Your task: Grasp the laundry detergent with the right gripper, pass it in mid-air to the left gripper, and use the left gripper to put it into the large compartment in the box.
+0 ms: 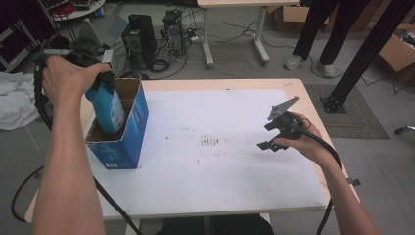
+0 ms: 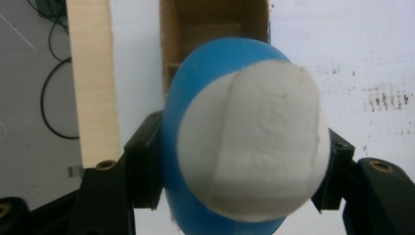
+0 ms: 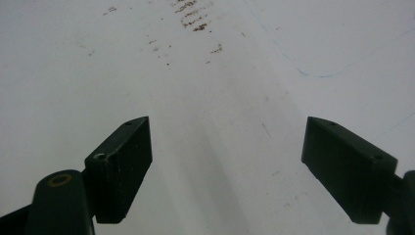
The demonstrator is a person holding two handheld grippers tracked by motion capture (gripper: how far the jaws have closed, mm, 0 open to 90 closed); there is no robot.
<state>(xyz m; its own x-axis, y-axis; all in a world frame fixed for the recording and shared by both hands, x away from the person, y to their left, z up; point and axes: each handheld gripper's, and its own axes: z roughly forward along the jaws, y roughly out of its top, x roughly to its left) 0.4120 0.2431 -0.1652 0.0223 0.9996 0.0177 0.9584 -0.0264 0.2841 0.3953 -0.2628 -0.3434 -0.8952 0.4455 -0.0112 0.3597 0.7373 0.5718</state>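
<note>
With our left hand-held gripper (image 2: 235,191) clamped on the blue plastic bottle with the white cap (image 1: 106,105), partly inside the open blue cardboard box (image 1: 128,142) on the white-covered table (image 1: 235,166), we should lower it straight, clear of the box walls, while our right hand-held gripper (image 3: 225,166), jaws apart and empty, hovers well away.

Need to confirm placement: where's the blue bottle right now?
High view, left side: the blue bottle stands partly inside the open blue box, gripped by the left tool.
</note>
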